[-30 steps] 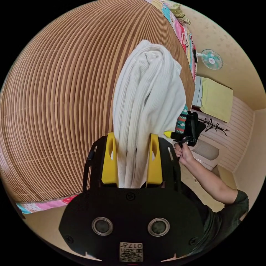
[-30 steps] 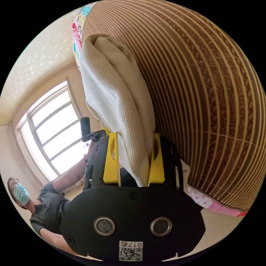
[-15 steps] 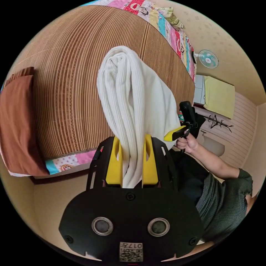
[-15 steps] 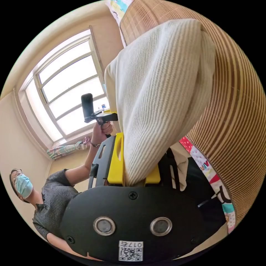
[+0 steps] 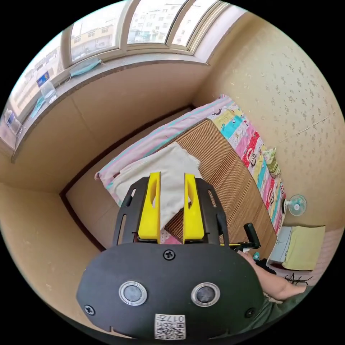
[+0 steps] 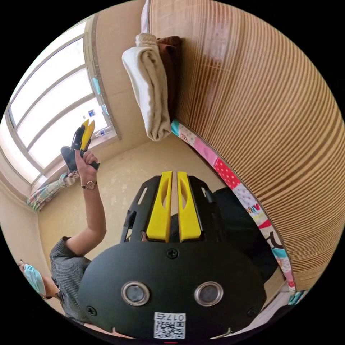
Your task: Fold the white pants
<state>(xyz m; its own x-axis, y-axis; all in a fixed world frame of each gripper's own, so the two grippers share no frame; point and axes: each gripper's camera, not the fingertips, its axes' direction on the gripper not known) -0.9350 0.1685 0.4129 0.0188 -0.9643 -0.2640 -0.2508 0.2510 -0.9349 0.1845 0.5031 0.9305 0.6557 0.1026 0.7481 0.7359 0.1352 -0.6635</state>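
The room has beige speckled walls [image 5: 287,79] and a wide window [image 5: 118,28] over a deep sill [image 5: 107,72]. In the left gripper view the bed [image 5: 230,172] runs from about 10 o'clock down to 4 o'clock, covered by a brown slatted mat [image 5: 230,187] with a bright patchwork sheet [image 5: 255,143] showing along its edges. A small fan [image 5: 296,205] and a yellow-green cloth [image 5: 305,248] sit near 4 o'clock.

The pants [image 5: 161,176] lie folded into a pale oblong at the bed's corner nearest the window wall, partly on the mat and partly over the sheet. In this view their long axis runs roughly from 8 to 2 o'clock. In the right gripper view the pants [image 6: 149,97] show as a thick folded bundle at 12 o'clock, long axis from 12 toward 6, lying against a brown cushion [image 6: 170,64] at the mat's edge.

The left gripper [image 5: 171,179] hangs above the bed, its jaws apart and parallel with nothing between them; in the right gripper view it [image 6: 86,129] is raised toward the window in a hand [image 6: 86,160]. The right gripper [image 6: 172,178] has its jaws nearly together with a thin slit left, holding nothing.
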